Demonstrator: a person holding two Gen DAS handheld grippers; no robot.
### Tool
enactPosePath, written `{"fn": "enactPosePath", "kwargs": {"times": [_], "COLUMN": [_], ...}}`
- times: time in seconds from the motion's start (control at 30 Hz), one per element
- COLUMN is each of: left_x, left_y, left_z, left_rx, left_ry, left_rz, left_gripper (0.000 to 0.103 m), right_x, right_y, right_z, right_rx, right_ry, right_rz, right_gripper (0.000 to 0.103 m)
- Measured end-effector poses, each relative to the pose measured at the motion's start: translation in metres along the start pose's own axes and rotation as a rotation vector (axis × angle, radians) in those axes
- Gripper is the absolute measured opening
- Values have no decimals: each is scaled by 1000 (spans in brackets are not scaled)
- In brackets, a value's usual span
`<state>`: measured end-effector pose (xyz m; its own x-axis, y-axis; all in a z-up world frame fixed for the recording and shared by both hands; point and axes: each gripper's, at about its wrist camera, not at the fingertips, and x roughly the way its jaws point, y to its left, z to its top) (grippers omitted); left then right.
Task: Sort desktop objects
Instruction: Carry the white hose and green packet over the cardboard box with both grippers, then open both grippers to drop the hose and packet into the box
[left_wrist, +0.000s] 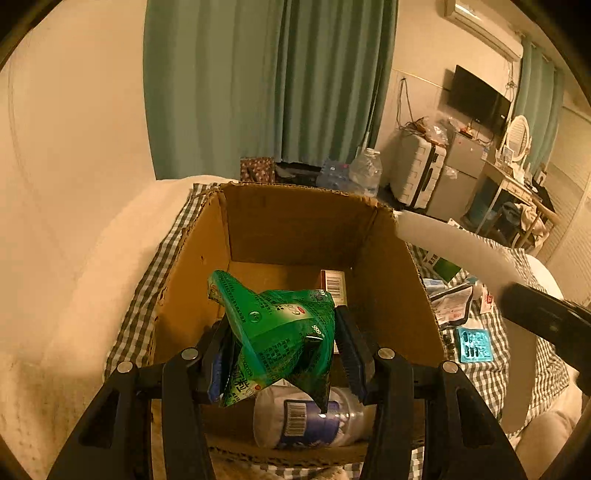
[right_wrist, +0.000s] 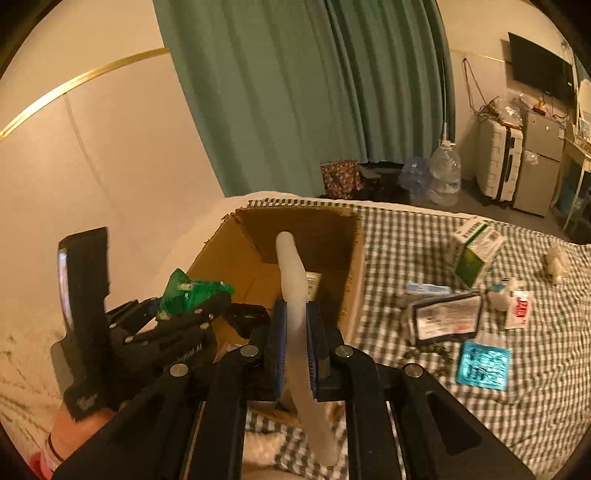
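My left gripper (left_wrist: 280, 350) is shut on a crumpled green snack bag (left_wrist: 273, 332) and holds it over the open cardboard box (left_wrist: 295, 221). In the box lie a white bottle with a blue label (left_wrist: 306, 421) and a small barcoded carton (left_wrist: 334, 284). My right gripper (right_wrist: 295, 347) is shut on a long white translucent stick (right_wrist: 295, 288) that points over the box (right_wrist: 347, 258) from its near right side. The left gripper with the green bag (right_wrist: 192, 291) shows at the left of the right wrist view, and the stick (left_wrist: 461, 251) crosses the right of the left wrist view.
The box stands on a checked cloth (right_wrist: 406, 236) over a bed. To its right lie a green-and-white carton (right_wrist: 476, 251), a dark-framed packet (right_wrist: 447, 321), a teal blister pack (right_wrist: 484, 365), a small white tube (right_wrist: 517, 306) and other small items. Curtains, water jugs and a suitcase stand behind.
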<state>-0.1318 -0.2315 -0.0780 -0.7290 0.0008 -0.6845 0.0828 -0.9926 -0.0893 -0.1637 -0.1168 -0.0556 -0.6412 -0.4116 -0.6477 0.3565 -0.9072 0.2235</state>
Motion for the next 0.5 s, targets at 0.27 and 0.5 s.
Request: {"fn": "enactPosePath", "kwargs": {"times": [0.27,0.5], "left_x": [7,-4], "left_y": [9,14], "left_z": [-8,-10], "left_rx": [2,-37], "left_ry": [9,-22], "left_rz": [15,102], "left_gripper": [54,102], "right_x": [46,50], "right_y": [7,12], "right_z": [15,35], "right_rx": [3,52], "right_ry": [26,-16], "right_rz": [7,-4], "right_gripper": [10,77]}}
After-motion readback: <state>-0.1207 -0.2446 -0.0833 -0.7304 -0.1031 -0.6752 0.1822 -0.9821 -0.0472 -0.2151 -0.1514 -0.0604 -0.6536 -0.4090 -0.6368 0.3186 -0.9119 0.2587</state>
